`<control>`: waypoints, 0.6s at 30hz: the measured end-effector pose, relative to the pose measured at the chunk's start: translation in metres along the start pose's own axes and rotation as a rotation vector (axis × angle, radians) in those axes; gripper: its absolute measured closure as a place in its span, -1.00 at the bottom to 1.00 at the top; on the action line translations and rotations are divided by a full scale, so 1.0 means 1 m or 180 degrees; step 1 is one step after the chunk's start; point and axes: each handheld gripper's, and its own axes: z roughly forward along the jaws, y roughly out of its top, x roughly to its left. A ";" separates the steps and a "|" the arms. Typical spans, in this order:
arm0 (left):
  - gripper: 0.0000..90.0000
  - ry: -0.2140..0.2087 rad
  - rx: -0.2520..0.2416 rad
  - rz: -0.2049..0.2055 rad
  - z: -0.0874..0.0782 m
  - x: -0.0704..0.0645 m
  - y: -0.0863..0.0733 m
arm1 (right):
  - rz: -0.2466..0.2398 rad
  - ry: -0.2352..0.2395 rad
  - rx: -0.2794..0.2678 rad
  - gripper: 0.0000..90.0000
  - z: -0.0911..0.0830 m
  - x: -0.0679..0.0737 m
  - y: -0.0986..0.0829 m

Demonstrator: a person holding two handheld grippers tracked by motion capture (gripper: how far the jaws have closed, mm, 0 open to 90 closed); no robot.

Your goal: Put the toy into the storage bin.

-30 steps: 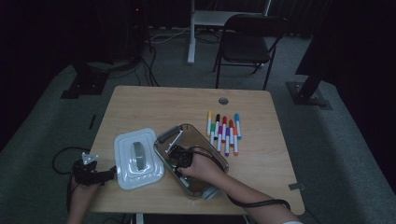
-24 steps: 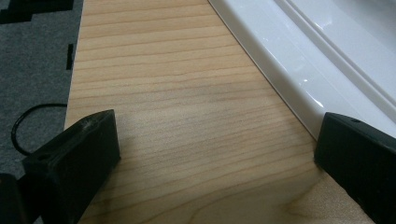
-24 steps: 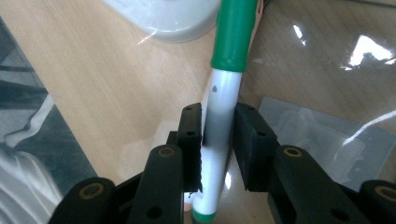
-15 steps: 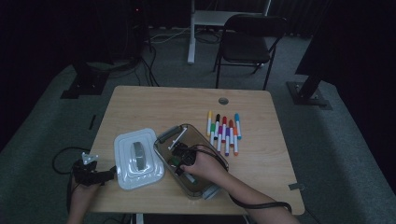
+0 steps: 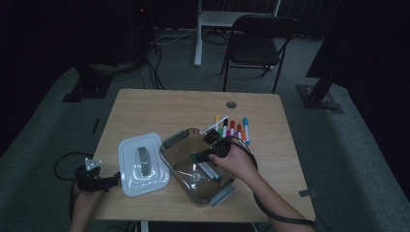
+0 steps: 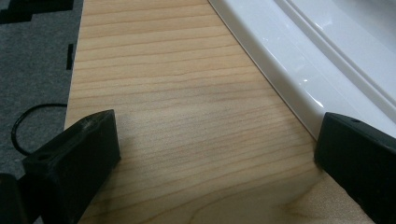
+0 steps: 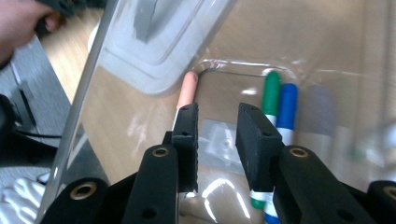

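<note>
1. High view: the right gripper point(image 5: 200, 157) reaches into the clear container point(image 5: 180, 145) near the middle of the table point(image 5: 159, 106), where a few markers point(image 5: 209, 170) already lie on its floor. More markers, the loose row point(image 5: 232, 128), lie just beyond its far right corner.
2. Right gripper view: the right gripper's jaws stand a little apart with nothing between them. A pink-capped marker point(image 7: 187, 91) lies just left of them, and a green marker point(image 7: 269, 100) and a blue marker point(image 7: 286, 109) lie side by side to the right.
3. Left gripper view: the left gripper point(image 6: 215, 158) has its jaws wide apart and empty, low over bare wood, with the white lid point(image 6: 299, 65) rim beside one jaw.
4. Handling, as a judgement: the markers look light, stiff and smooth-barrelled, so they may roll or slip. Pinching one across the mid-barrel, square to its length, should hold best.
5. The container's wall looks thin and glossy. A jaw knocking it could shift the whole box.
</note>
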 end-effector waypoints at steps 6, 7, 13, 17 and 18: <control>-0.99 0.0000 0.0001 0.0000 0.000 0.000 0.000 | 0.0146 -0.0067 -0.0306 0.52 -0.032 -0.020 -0.008; -0.99 0.0000 0.0001 0.0001 0.000 0.000 0.000 | 0.0167 -0.0087 -0.0344 0.51 -0.037 -0.024 -0.010; -0.99 0.0000 0.0007 0.0008 0.000 0.000 0.000 | 0.0289 -0.0211 -0.0556 0.43 -0.050 -0.048 -0.019; -0.99 0.0000 0.0001 0.0001 0.000 0.000 0.000 | 0.0407 -0.0304 -0.0665 0.37 -0.052 -0.066 -0.027; -0.99 -0.0002 0.0008 0.0004 0.000 0.000 0.000 | 0.0453 -0.0335 -0.0697 0.34 -0.053 -0.071 -0.030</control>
